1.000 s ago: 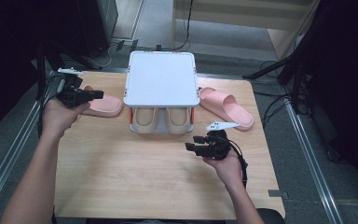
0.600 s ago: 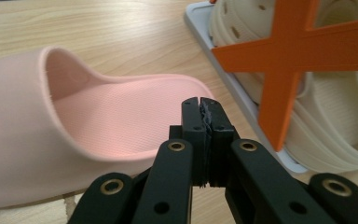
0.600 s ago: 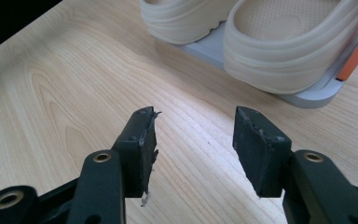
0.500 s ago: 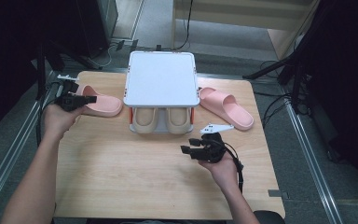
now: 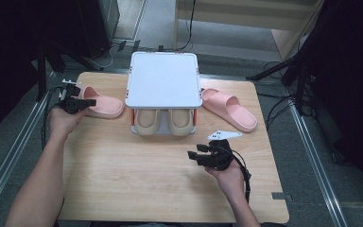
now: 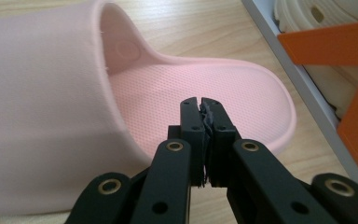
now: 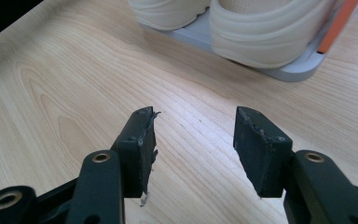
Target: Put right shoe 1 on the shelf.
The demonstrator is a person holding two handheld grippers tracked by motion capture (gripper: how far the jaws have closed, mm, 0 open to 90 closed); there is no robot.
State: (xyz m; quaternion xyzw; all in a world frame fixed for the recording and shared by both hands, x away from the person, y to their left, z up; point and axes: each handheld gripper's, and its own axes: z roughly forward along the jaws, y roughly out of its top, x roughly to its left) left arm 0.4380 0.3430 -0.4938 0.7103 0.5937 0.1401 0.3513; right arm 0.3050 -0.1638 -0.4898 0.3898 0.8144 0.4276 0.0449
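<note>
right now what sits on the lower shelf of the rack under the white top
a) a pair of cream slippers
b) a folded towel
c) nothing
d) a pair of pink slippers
a, since the high view shows two cream slippers side by side on the lower level of the rack, while each pink slipper lies on the table beside it.
</note>
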